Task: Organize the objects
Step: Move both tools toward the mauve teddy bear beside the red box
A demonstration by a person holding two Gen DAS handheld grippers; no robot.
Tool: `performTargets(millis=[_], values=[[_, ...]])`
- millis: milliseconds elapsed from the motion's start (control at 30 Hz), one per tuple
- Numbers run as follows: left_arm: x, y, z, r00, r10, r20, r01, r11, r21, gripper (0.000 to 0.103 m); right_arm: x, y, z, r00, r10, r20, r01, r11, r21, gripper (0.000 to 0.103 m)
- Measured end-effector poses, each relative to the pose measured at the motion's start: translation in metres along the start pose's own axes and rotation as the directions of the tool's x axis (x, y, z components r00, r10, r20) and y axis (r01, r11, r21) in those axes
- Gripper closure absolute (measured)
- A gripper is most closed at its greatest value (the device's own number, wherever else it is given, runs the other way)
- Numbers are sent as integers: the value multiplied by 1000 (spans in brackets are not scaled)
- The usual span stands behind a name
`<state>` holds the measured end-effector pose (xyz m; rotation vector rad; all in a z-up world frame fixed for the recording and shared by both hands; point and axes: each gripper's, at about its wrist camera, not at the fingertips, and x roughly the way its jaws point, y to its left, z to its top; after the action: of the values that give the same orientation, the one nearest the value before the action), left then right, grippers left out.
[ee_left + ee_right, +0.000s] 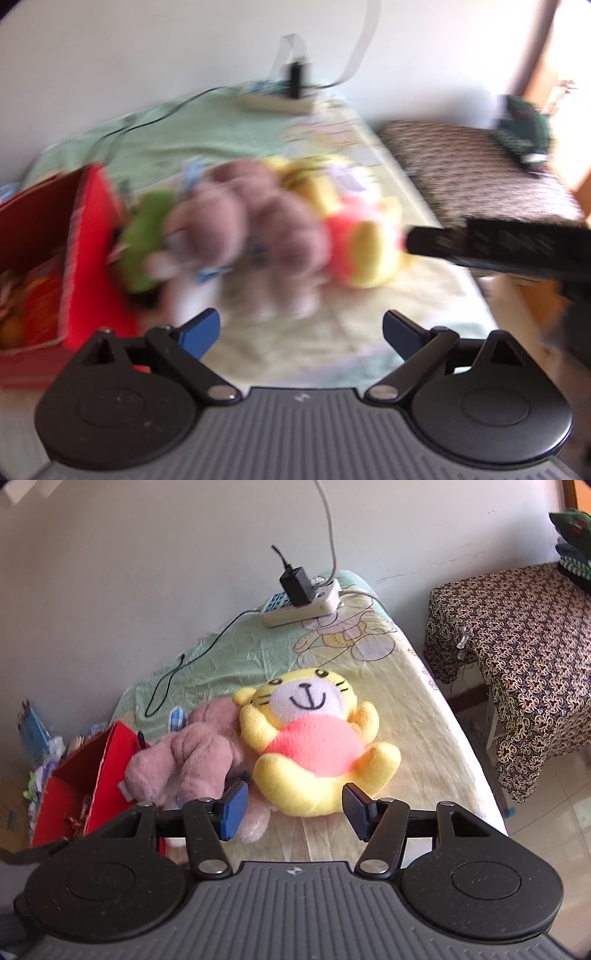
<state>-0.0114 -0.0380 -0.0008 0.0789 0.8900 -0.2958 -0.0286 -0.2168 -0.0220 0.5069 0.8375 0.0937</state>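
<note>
- While the bed (424, 716) carries everything, its near right edge drops to the floor just beyond the toys, so any lift should travel left, over the mattress, not outward.
- Against the bed's left side stands the red box (107, 771), open-topped and already holding some bright things; it looks like the place the toys belong.
- Largest of the toys, the yellow tiger plush (314, 738) lies on its back mid-bed, touching the pink plush (192, 753), which sprawls between it and the box.
- A green plush (144, 240) seems to sit against the box wall, though the left view is too smeared to be sure.
- Both tongs are spread wide and empty: the right gripper (291, 812) hovers just before the tiger's feet, the left gripper (301, 332) before the pink plush.
- To do the pick well, close on a plump limb or belly, squeeze deep, since plush gives.
- At the far end, the power strip (306, 605) and its thin cable (192, 653) lie well apart from the toys; open sheet lies between.
</note>
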Motion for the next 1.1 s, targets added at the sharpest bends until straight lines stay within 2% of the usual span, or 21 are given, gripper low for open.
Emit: performTargets(millis=[33, 67, 167, 300, 367, 533, 567, 633, 767, 833, 933, 967, 1033, 1100], values=[[-7, -7, 1, 998, -58, 37, 58, 998, 2, 9, 0, -6, 3, 1000, 4, 3, -4, 1000, 21, 44], [-9, -13, 2, 996, -78, 49, 77, 997, 26, 9, 1, -13, 7, 1000, 5, 3, -5, 999, 40, 44], [-6, -27, 11, 991, -130, 43, 127, 989, 76, 9, 9, -32, 17, 1000, 22, -6, -21, 996, 88, 44], [1, -43, 36, 971, -235, 41, 233, 971, 55, 7, 24, -61, 31, 998, 64, -23, -59, 983, 175, 44], [12, -46, 48, 970, -241, 25, 240, 969, 54, 6, 32, -73, 37, 995, 96, -31, -88, 976, 199, 44], [47, -48, 58, 976, -208, -58, 211, 976, 56, 7, 50, -92, 48, 988, 146, -59, -127, 962, 243, 43], [48, -46, 57, 978, -201, -60, 204, 977, 59, 12, 49, -94, 50, 986, 156, -51, -138, 959, 249, 43], [38, -37, 57, 981, -192, -28, 193, 980, 55, 11, 46, -93, 52, 977, 211, -38, -195, 948, 250, 43], [5, 0, 64, 992, -104, 68, 104, 995, 0, 2, 45, -70, 59, 929, 368, -50, -349, 911, 218, 43], [5, 22, 65, 998, -22, 59, 25, 999, -47, 3, 51, -50, 61, 901, 426, -83, -408, 896, 176, 44], [15, 51, 63, 1000, -2, 8, 3, 992, -128, 8, 61, -21, 61, 856, 499, -134, -483, 865, 133, 45], [19, 59, 62, 1000, -10, -11, 8, 987, -158, 10, 66, -14, 60, 847, 508, -153, -493, 861, 129, 45], [28, 70, 57, 998, -51, -43, 42, 979, -200, 11, 80, -2, 58, 853, 483, -198, -468, 875, 122, 45], [37, 72, 54, 995, -62, -75, 45, 977, -207, 21, 92, 4, 55, 851, 469, -235, -449, 883, 133, 45]])
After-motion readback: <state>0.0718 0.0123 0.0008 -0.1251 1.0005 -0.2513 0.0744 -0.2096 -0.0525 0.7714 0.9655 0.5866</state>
